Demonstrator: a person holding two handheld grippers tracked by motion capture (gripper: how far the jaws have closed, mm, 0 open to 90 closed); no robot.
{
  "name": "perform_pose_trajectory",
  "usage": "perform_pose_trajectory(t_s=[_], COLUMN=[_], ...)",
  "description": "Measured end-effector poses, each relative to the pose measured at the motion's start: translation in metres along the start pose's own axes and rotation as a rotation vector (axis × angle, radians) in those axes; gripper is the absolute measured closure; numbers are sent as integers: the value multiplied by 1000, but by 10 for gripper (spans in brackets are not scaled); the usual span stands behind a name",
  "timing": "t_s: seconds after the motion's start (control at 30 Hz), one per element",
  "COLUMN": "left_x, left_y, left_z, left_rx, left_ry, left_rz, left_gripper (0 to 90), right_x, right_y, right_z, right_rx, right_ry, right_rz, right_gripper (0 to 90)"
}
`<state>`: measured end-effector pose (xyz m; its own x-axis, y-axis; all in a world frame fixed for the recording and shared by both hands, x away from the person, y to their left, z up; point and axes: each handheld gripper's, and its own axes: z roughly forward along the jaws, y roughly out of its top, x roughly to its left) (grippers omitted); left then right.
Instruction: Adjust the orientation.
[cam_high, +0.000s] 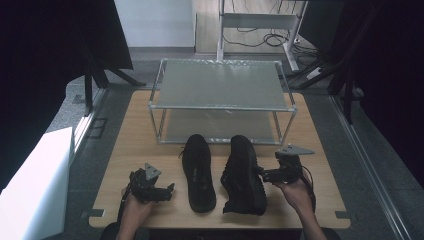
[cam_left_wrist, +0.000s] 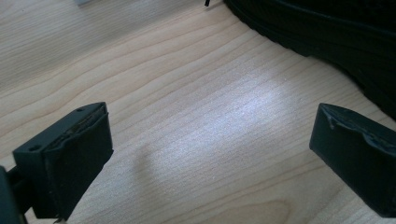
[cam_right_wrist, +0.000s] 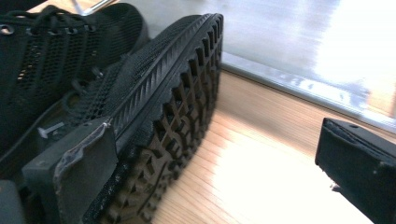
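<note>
Two black mesh shoes lie on the wooden table (cam_high: 320, 200) in front of a wire shelf rack. The left shoe (cam_high: 199, 172) stands flat. The right shoe (cam_high: 243, 175) is tipped onto its side, its lugged sole (cam_right_wrist: 187, 93) turned toward my right gripper (cam_high: 260, 172). That gripper (cam_right_wrist: 219, 140) is open: one jaw rests against the shoe's upper at the sole's edge, the other stands far off on the sole side. My left gripper (cam_high: 169, 190) lies low beside the left shoe (cam_left_wrist: 327, 32), and this gripper (cam_left_wrist: 212, 135) is open over bare wood with nothing between its jaws.
The two-level metal rack (cam_high: 222, 85) fills the far half of the table, and its lower shelf (cam_right_wrist: 303, 46) lies just beyond the shoes. A white box (cam_high: 35, 180) stands off the table's left side. Cables and a stand (cam_high: 260, 30) are on the floor behind.
</note>
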<state>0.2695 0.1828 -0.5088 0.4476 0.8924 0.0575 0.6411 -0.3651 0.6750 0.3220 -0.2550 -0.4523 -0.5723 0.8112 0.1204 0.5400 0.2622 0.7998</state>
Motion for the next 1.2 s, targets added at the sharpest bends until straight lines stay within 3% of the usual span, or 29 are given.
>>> perform_pose_trajectory(t_s=[0.27, 0.77, 0.97, 1.13, 1.2], left_x=[-1, -2, -2, -3, -3], left_y=[0, 0, 0, 1, 1], left_z=[2, 2, 3, 3, 3], left_rx=[8, 12, 16, 18, 21], left_ry=[-1, -1, -1, -3, -2], left_rz=[0, 3, 8, 10, 9], left_gripper=[0, 0, 0, 0, 0], right_x=[-17, -34, -44, -56, -60], right_y=[-10, -21, -27, -35, -38], right_z=[-10, -17, -18, -15, -14], right_rx=[-12, -13, 8, 58, 66], right_ry=[-31, -49, -65, -109, -103], right_rz=[55, 78, 89, 94, 112], right_gripper=[0, 37, 41, 41, 34])
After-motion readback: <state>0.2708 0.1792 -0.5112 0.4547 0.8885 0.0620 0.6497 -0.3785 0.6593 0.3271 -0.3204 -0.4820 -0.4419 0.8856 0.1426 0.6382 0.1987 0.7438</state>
